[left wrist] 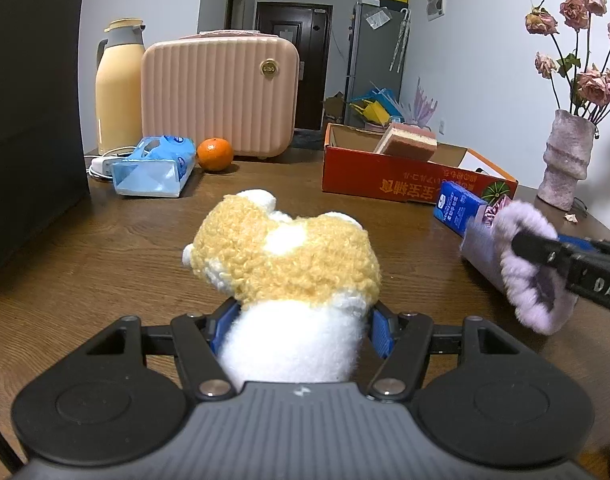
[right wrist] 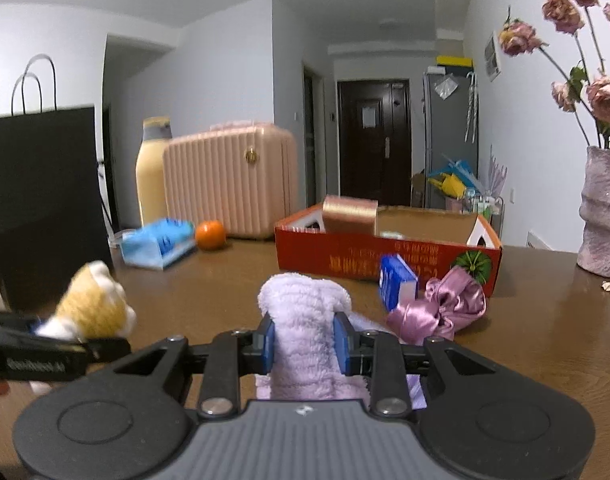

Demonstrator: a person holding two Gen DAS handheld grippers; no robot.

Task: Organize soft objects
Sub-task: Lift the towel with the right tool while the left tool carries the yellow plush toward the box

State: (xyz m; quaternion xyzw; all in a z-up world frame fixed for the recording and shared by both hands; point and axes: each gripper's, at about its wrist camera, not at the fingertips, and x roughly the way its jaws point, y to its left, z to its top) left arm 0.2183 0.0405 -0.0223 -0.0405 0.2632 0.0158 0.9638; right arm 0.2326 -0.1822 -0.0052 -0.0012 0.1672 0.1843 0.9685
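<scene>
— Holding two soft things at once, you have most to lose on the right side. Your right tool (right wrist: 305, 340) is clamped on the lilac fluffy cloth (right wrist: 303, 312), the blue pads biting only a narrow fold, with the rest hanging below the jaws.

— So it could slip out?

— It could, I judge. Plush compresses, and a thin pinch may creep free if you swing fast. The hanging part could also drag across the pink satin scrunchie (right wrist: 439, 312) and the blue carton (right wrist: 397, 284) lying just beside it on the table (right wrist: 545, 340), pulling them along.

— And the left?

— Your left tool (left wrist: 303, 330) is closed on the white lower body of the plush toy (left wrist: 283, 256), held above the table. The grip looks fuller, but the yellow head sticks out well past the pads, so it may sag or twist.

— Where would they go?

— Probably the red cardboard box (left wrist: 389, 180), which already holds a sponge (left wrist: 407, 142). Its near wall stands up; come in low and either load could catch the rim. Your two tools are also close together, so crossing paths risks a bump.
</scene>
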